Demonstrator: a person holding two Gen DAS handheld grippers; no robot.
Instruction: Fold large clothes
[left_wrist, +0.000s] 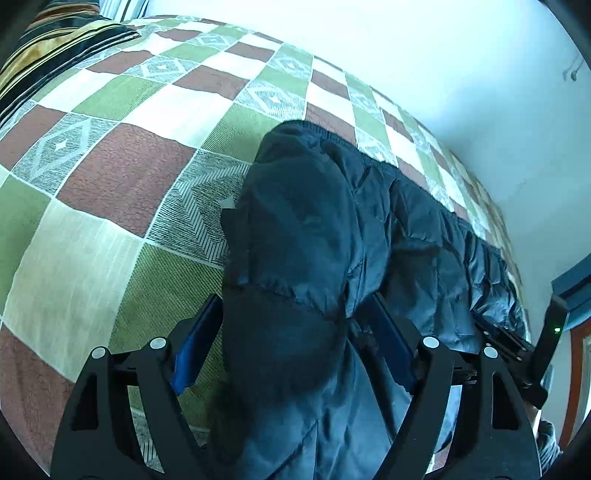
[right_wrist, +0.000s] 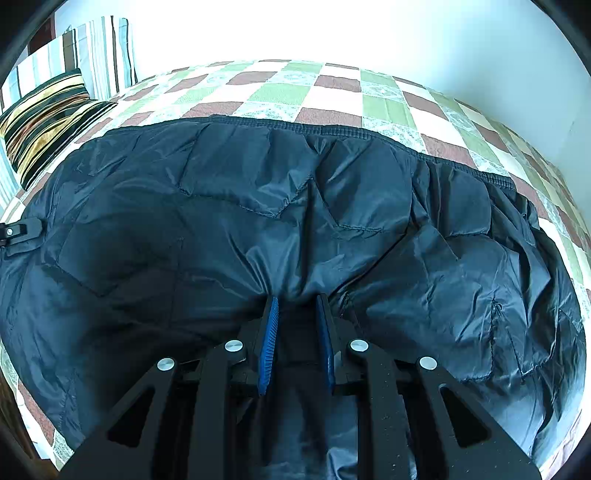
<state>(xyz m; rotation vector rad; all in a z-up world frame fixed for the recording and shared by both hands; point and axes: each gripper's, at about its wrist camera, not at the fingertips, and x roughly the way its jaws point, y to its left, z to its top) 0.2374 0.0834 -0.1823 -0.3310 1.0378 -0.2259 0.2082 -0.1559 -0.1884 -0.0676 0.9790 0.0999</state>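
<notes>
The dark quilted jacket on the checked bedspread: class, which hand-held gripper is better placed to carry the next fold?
Right hand-held gripper: shut on the jacket. Left hand-held gripper is open around it.

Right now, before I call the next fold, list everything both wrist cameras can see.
puffer jacket: one, dark navy, quilted, spread across the bed
bedspread: one, checked in green, maroon, white and grey, under the jacket
striped cushion: one, black, gold and white, at the head of the bed
striped pillow: one, white, teal and brown, upright behind the cushion
wall: white, along the far side of the bed
left hand-held gripper: one, black with blue pads, jaws wide, a jacket fold lying between them
right hand-held gripper: one, black with blue pads, pinching a bunch of jacket fabric
</notes>
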